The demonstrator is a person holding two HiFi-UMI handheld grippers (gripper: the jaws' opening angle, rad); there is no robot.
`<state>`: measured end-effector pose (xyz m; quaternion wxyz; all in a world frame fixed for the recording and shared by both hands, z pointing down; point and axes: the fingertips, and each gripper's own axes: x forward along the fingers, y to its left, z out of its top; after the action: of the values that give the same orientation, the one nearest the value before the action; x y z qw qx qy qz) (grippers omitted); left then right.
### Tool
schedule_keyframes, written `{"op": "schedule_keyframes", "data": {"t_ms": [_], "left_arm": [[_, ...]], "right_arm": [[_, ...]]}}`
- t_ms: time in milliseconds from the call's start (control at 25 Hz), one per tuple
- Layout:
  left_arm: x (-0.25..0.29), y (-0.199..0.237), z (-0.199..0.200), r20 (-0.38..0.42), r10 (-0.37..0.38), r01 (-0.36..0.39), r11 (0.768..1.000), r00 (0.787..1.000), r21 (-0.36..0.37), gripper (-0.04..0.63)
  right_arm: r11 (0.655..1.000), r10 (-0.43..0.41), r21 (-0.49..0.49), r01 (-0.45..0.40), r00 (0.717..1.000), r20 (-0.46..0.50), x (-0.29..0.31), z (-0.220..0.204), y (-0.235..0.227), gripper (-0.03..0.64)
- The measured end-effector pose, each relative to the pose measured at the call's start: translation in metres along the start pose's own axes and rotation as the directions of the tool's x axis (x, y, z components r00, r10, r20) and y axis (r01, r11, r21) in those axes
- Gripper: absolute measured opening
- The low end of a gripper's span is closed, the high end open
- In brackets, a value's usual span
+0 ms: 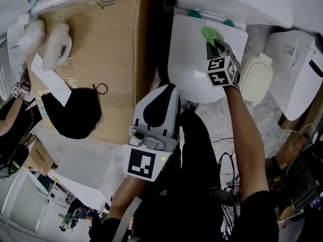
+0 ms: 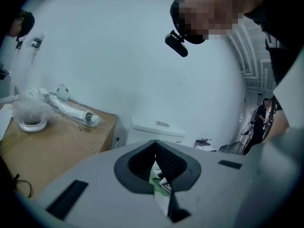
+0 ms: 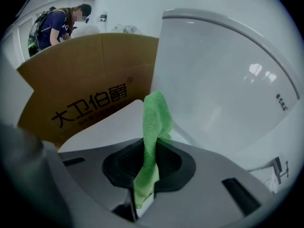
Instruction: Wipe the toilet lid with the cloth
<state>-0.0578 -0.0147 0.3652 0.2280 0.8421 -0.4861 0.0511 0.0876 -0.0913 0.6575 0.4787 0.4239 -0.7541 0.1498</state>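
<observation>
The white toilet lid [image 1: 189, 64] lies closed at the top middle of the head view. My right gripper [image 1: 214, 47] rests over the lid's back part, shut on a green cloth [image 1: 211, 34] that bunches out past its tips. In the right gripper view the cloth [image 3: 154, 120] stands pinched between the jaws [image 3: 152, 144], above the lid [image 3: 111, 125]. My left gripper [image 1: 170, 88] hangs near the lid's front edge, off the lid. Its jaws [image 2: 155, 148] meet at the tips with nothing held. The white cistern [image 2: 159, 127] shows beyond them.
A big cardboard box [image 1: 108, 59] stands left of the toilet, with a black bag [image 1: 75, 114] and wrapped white parts [image 1: 50, 44] on it. A cream seat [image 1: 256, 77] and another white toilet [image 1: 298, 74] are at the right. Cables [image 1: 227, 135] lie on the floor.
</observation>
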Motion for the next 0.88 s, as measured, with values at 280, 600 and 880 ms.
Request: {"op": "schedule_keyframes", "data": {"t_ms": [280, 600, 880], "left_arm": [[0.020, 0.029, 0.012, -0.008, -0.007, 0.007, 1.000, 1.000, 0.002, 0.009], [0.025, 0.045, 0.017, -0.011, 0.005, -0.005, 1.000, 1.000, 0.002, 0.009], [0.021, 0.047, 0.016, 0.010, 0.028, -0.028, 1.000, 1.000, -0.010, 0.009]], "right_arm": [[0.984, 0.025, -0.172, -0.045, 0.992, -0.121, 0.047, -0.007, 0.027, 0.058], [0.941, 0.040, -0.324, -0.103, 0.980, -0.195, 0.063, -0.014, 0.043, 0.057], [0.832, 0.014, -0.528, -0.171, 0.957, -0.288, 0.064, -0.019, 0.057, 0.055]]}}
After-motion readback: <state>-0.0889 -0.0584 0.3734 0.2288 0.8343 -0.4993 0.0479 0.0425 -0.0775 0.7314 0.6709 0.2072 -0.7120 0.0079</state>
